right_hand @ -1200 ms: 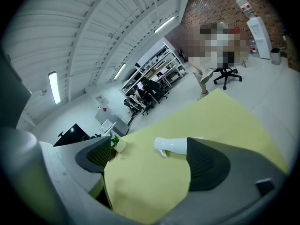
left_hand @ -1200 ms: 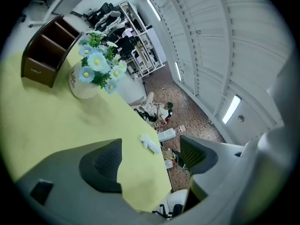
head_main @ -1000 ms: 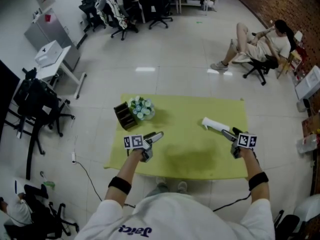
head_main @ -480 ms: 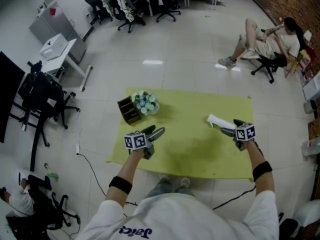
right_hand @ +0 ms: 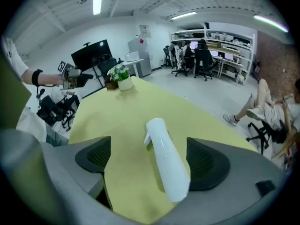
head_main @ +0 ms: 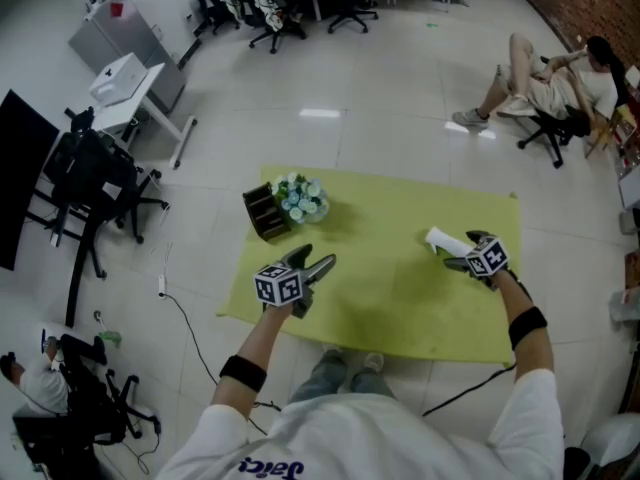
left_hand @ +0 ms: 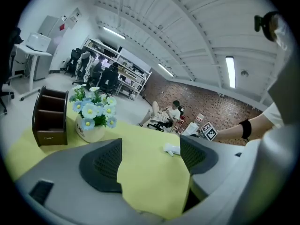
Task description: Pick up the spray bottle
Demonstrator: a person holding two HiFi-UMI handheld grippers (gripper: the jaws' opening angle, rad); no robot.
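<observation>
Spray bottle [head_main: 444, 240]: white, lying on its side on the yellow-green table [head_main: 390, 293] near the right edge; spray head points toward the table's middle, base toward the right gripper
Right gripper [head_main: 463, 251]: low over the table at the right edge; jaws spread wide, one on each side of the bottle's base end, with a gap showing on each side and neither pad touching it
Left gripper [head_main: 312, 261]: held over the front left part of the table, well apart from the bottle; jaws spread, only bare table between them
Flower pot [head_main: 300, 201]: pale pot of blue and white flowers near the rear left corner
Wooden organizer [head_main: 263, 215]: dark, with open compartments, just beside the flower pot on its left
</observation>
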